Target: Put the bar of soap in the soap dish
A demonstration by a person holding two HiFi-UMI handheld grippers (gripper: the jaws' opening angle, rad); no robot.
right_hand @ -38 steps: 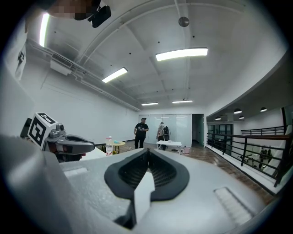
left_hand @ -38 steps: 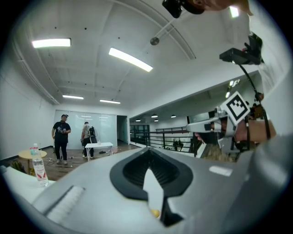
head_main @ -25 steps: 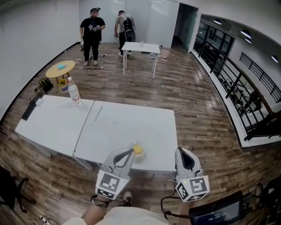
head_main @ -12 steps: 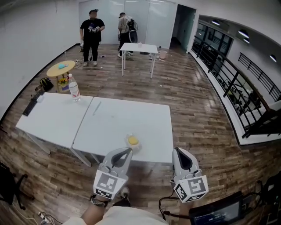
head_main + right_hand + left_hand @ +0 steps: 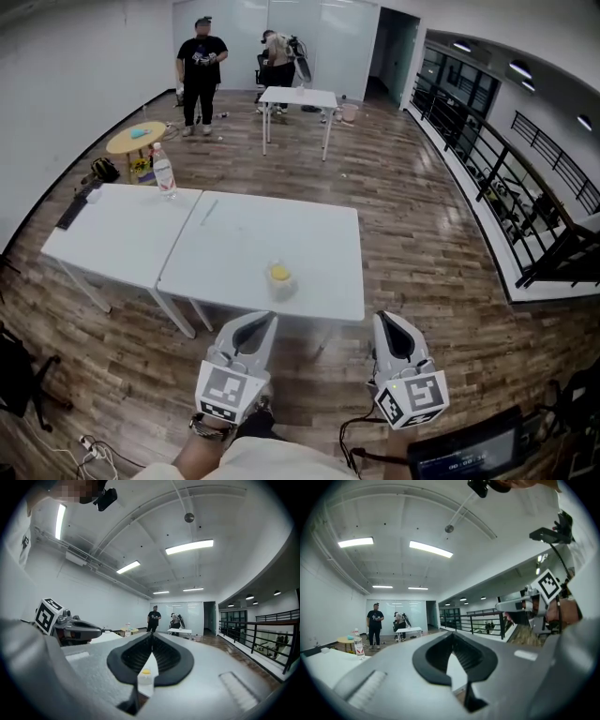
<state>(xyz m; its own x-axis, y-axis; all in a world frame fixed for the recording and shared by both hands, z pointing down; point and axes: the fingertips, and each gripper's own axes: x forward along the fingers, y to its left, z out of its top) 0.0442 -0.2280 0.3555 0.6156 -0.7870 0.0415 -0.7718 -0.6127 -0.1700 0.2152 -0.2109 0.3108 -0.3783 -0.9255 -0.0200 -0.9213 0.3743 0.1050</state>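
A yellow bar of soap (image 5: pixel 279 272) lies in a small white soap dish (image 5: pixel 281 283) near the front edge of the white table (image 5: pixel 262 230). Both grippers hang over the wooden floor, short of that edge and well apart from the dish. My left gripper (image 5: pixel 267 320) is shut with nothing in it; in the left gripper view its jaws (image 5: pixel 452 633) meet at the tips. My right gripper (image 5: pixel 382 320) is shut and empty too. Through the right gripper (image 5: pixel 152 635) loop I see the soap (image 5: pixel 146 671) on its dish (image 5: pixel 145 680).
A second white table (image 5: pixel 122 230) adjoins on the left, with a water bottle (image 5: pixel 164 172) and a dark flat object (image 5: pixel 75 208). Farther back stand a round yellow table (image 5: pixel 136 138), a small white table (image 5: pixel 298 97) and two people (image 5: pixel 200 58). A black railing (image 5: pixel 506 178) runs along the right.
Both grippers have drawn back from the table together, still shut. The left one was beside the soap dish a second ago; now floor shows between the grippers and the table edge.
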